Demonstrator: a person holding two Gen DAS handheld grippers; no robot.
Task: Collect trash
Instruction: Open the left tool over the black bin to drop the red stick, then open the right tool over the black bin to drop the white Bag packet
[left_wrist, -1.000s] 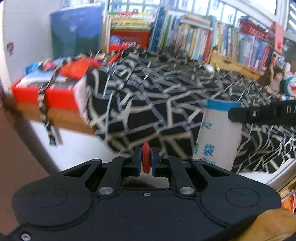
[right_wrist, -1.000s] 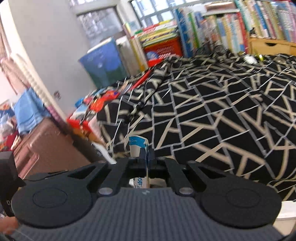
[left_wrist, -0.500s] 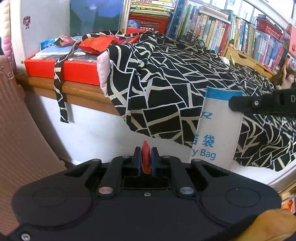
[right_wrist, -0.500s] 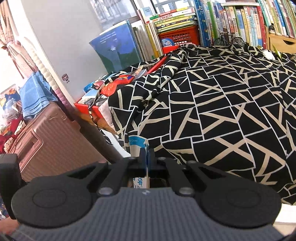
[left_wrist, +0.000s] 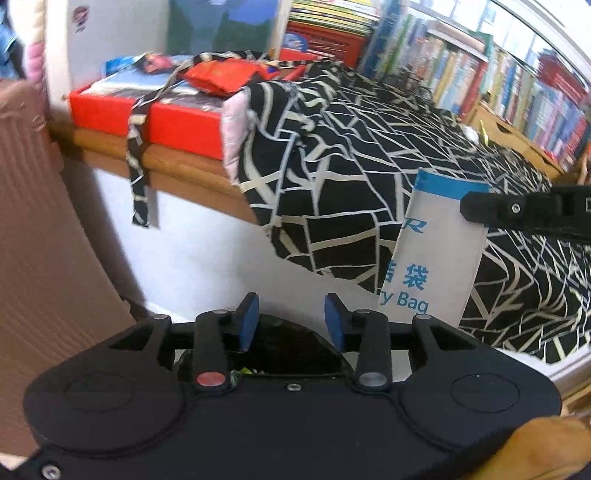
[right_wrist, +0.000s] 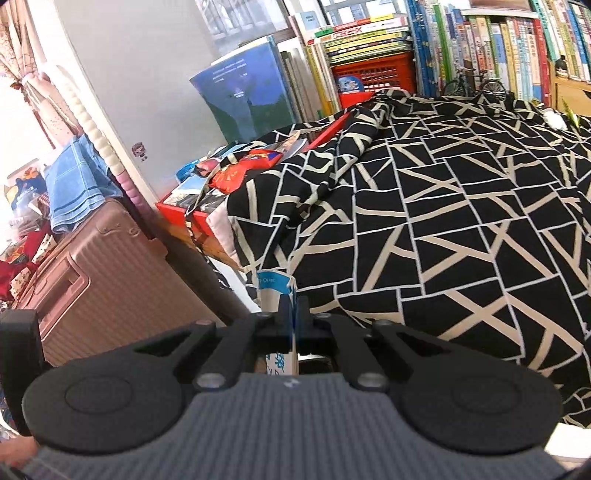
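Note:
A white paper bag (left_wrist: 432, 254) with a blue top band and blue print hangs upright beside the bed, pinched near its top by my right gripper (right_wrist: 293, 314), which is shut on it; the bag (right_wrist: 275, 290) shows edge-on there. My left gripper (left_wrist: 291, 323) stands open with nothing between its blue pads, left of the bag and lower. Below its fingers a dark bin opening (left_wrist: 291, 350) shows with bits of trash inside. A red snack wrapper (left_wrist: 221, 75) lies on the red box (left_wrist: 173, 118) at the bed's end.
A black-and-cream patterned bedcover (right_wrist: 461, 229) drapes over the bed. A pink suitcase (right_wrist: 92, 273) stands at the left. Books (right_wrist: 491, 44) and a red crate (right_wrist: 373, 74) line the far wall. A wooden ledge (left_wrist: 177, 170) runs under the red box.
My left gripper has opened and the small red piece it pinched is gone from between its pads. The right gripper still holds the bag; both views have shifted slightly.

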